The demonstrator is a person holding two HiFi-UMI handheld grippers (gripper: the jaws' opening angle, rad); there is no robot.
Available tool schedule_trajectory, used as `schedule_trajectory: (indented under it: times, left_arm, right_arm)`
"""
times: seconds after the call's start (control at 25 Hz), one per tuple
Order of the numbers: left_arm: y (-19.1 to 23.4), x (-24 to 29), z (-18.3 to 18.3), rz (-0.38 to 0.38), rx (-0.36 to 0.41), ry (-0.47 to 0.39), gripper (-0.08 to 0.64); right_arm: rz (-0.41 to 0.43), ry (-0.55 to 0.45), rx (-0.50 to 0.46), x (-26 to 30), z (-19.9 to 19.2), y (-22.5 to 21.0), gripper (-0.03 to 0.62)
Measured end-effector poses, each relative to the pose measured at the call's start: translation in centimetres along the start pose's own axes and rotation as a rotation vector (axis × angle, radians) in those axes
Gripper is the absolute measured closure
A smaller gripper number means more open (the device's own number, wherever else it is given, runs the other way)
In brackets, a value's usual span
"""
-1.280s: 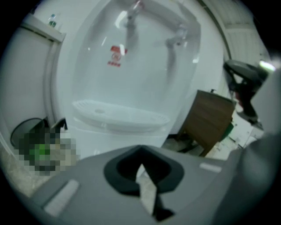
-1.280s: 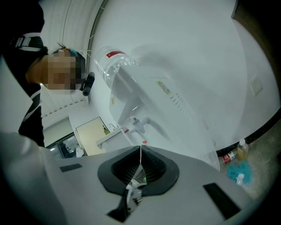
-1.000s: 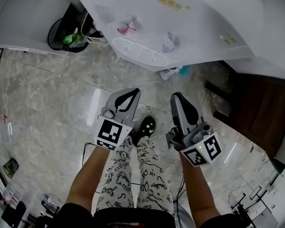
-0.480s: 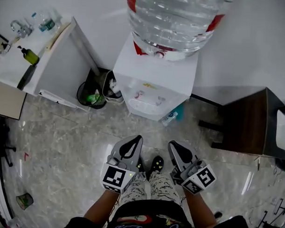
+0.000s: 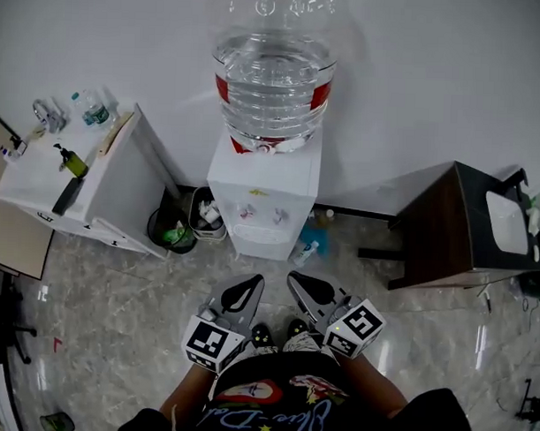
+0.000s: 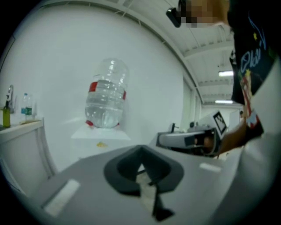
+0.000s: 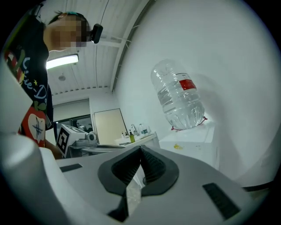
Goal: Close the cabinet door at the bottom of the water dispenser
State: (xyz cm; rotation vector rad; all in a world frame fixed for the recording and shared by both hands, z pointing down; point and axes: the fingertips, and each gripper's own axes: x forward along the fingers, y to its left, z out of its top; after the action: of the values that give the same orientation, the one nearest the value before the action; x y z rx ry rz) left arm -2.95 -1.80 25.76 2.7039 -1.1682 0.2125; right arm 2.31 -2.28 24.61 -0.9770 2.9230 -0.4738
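Note:
The white water dispenser (image 5: 264, 190) stands against the wall, with a large clear bottle (image 5: 273, 73) upside down on top. From above I see its taps and front face; its bottom cabinet door is out of sight. My left gripper (image 5: 252, 281) and right gripper (image 5: 295, 277) are held side by side close to the person's body, well short of the dispenser, both shut and empty. The left gripper view has the shut jaws of the left gripper (image 6: 141, 165) below the dispenser (image 6: 99, 140). In the right gripper view, the right gripper (image 7: 140, 154) is shut too, with the bottle (image 7: 179, 97) above it.
A white side cabinet (image 5: 85, 182) with bottles stands left of the dispenser. A black waste bin (image 5: 170, 230) and a small basket (image 5: 207, 215) sit between them. A spray bottle (image 5: 306, 252) lies on the floor at the dispenser's right. A dark wooden cabinet (image 5: 451, 230) stands at the right.
The head view has risen and pulled back from the dispenser, so the whole bottle now shows. Both grippers stayed shut and drew in close to the body.

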Motion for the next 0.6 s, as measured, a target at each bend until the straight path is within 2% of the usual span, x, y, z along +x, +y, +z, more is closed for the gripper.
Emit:
schedule_trajectory:
  times: [0.12, 0.32, 0.6]
  left_arm:
    - [-0.5, 0.0, 0.3, -0.017, -0.034, -0.010, 0.563]
    - [-1.1, -0.4, 1.0, -0.038, -0.015, -0.032, 0.563]
    - [-1.5, -0.8, 1.1, -0.044, -0.028, -0.027, 0.563]
  right_arm:
    - [0.016, 0.009, -0.027, -0.4, 0.5, 1.1, 0.577]
    - [0.033, -0.019, -0.038, -0.6, 1.5, 2.3, 0.577]
    - [0.053, -0.033, -0.031, -0.8, 1.5, 3.3, 0.577]
